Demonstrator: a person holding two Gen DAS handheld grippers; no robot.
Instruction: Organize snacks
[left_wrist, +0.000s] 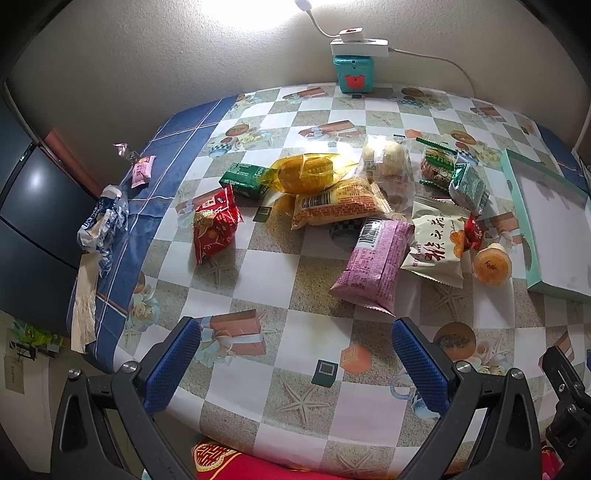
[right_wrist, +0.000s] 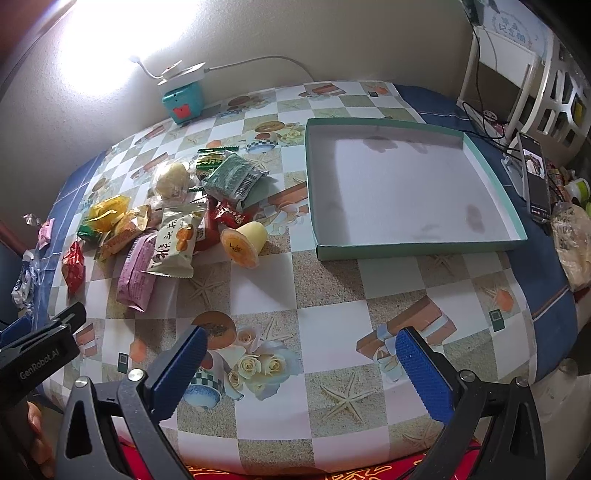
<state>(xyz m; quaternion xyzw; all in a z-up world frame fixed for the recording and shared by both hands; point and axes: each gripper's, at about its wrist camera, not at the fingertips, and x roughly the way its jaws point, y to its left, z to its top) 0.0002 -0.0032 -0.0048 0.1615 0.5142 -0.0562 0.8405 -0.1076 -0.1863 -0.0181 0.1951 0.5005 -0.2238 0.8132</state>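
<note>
we found left gripper (left_wrist: 295, 363) spread wide, holding nothing, above checkered tablecloth (left_wrist: 258, 288). right gripper (right_wrist: 301, 371) likewise spread, unloaded. snack packets (left_wrist: 351, 206) lay heaped mid-table; jelly cup (right_wrist: 245, 242) on its side beside teal-rimmed box (right_wrist: 413, 249), nothing inside box.

Glossy plastic snack wrappers (left_wrist: 340, 206) lie on a smooth, shiny printed surface (right_wrist: 332, 295); matt cardboard box (right_wrist: 402, 188).
</note>
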